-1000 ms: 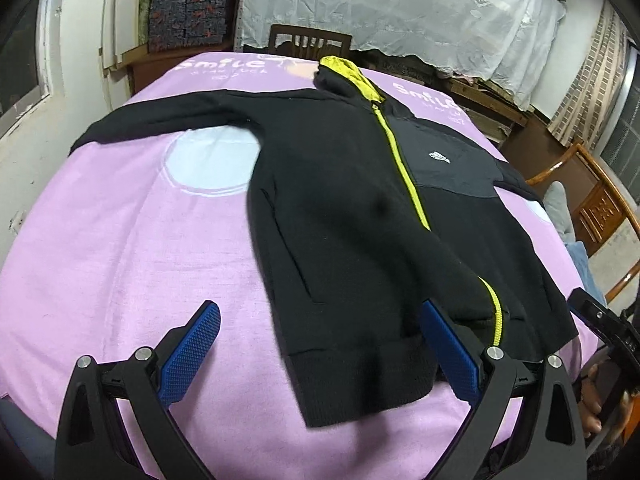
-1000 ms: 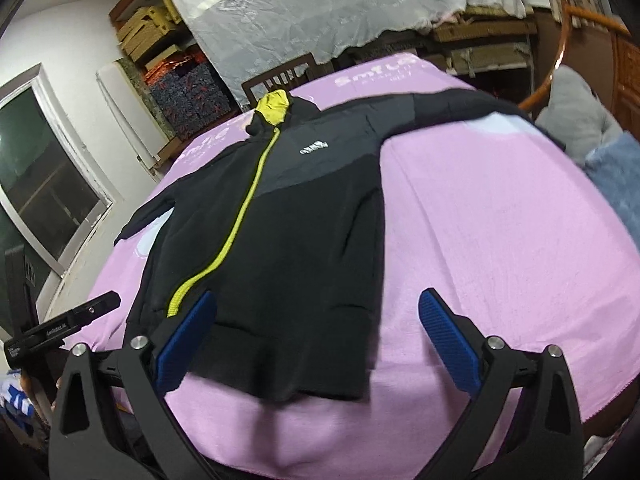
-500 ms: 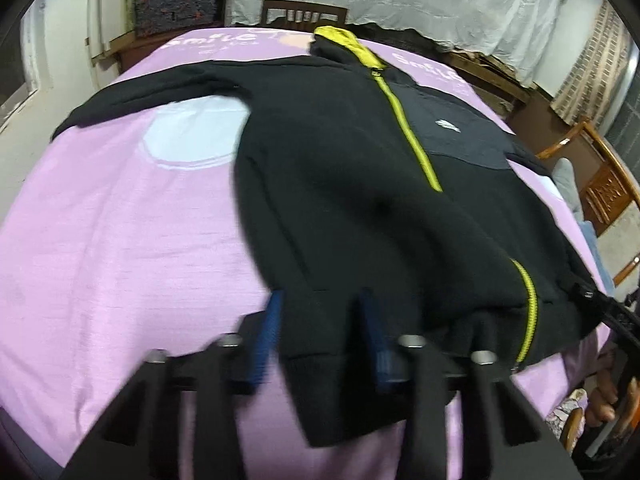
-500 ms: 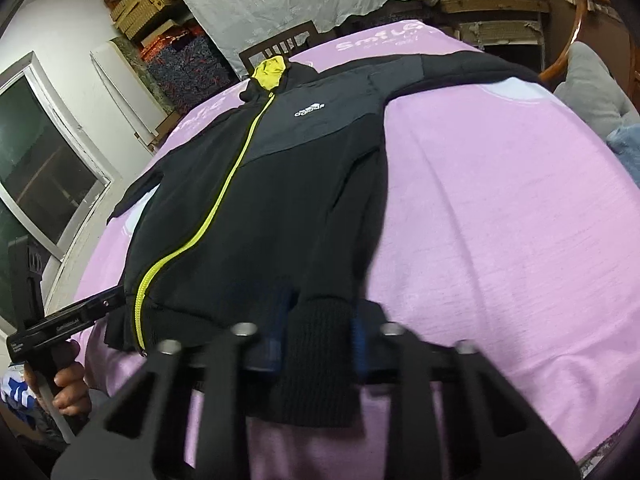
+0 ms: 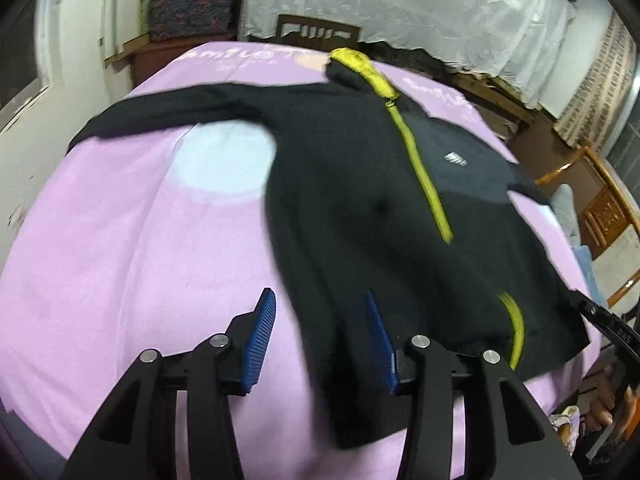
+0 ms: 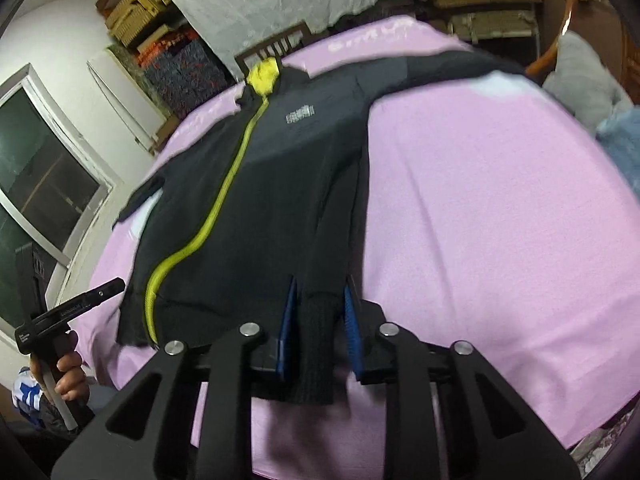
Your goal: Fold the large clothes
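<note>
Pink bedsheet [image 5: 120, 240]: bears black zip jacket [image 5: 360, 200], spread face up, sleeves outstretched. Right gripper [image 6: 318, 324]: pads clamped on the hem corner, closed within the last second. Left gripper [image 5: 320, 336]: half a second ago nearly closed, now parted astride the opposite hem; grip judged unsecured, fold not begun.

Your left gripper [image 5: 320, 334] hides the jacket [image 5: 380, 220] hem behind its frame; motion blur smears whether its jaws press the cloth. The chest logo [image 6: 300, 114] is too blurred to read. The far sleeve [image 6: 440, 66] end runs out of sight.
</note>
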Tool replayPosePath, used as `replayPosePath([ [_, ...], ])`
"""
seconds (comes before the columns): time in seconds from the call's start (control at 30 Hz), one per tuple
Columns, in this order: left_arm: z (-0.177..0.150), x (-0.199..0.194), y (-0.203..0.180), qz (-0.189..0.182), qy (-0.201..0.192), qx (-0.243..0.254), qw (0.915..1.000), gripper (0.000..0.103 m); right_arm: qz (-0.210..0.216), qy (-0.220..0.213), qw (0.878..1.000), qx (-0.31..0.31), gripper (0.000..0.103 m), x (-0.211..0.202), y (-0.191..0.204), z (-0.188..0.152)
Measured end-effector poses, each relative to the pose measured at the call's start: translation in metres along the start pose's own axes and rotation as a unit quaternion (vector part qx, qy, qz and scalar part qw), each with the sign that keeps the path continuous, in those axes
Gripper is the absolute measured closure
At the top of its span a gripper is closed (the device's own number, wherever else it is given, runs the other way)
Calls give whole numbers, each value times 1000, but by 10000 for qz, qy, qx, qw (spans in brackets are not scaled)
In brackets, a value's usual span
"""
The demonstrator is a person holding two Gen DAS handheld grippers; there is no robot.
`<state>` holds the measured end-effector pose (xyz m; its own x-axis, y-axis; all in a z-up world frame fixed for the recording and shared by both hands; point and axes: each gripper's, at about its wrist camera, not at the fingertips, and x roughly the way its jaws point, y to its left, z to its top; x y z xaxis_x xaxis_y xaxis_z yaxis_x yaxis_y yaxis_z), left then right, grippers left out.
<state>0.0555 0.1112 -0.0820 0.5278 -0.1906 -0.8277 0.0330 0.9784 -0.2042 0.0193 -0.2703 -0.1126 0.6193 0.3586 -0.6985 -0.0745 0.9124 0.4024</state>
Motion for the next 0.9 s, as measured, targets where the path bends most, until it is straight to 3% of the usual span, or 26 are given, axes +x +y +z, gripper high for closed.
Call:
replayPosePath([
  [0.13,19,14,-38,-306,34,434,9986,50,339,-50,9984,-456,80,13,35,27],
  [0.27,20,45,-66,-159,140,964,9951,42,607,411,9937,-853,80,59,71,34],
  [0.4,18,64,-50,-204,280,733,9967,25,535,896,9918,-741,80,92,62,24],
  [0.47,19,69,-40,-344,328,615,9970,19,702,857,9921,-586,83,93,52,22],
  [0.63,29,67,-41,-352,392,796,9954,17,767,998,9911,-424,83,87,40,38],
  [0.7,44,62,-39,-264,280,716,9967,18,690,822,9931,-468,75,80,38,54],
  [0.9,108,65,-57,97,-108,923,9956,18,855,548,9942,-348,70,86,39,131],
])
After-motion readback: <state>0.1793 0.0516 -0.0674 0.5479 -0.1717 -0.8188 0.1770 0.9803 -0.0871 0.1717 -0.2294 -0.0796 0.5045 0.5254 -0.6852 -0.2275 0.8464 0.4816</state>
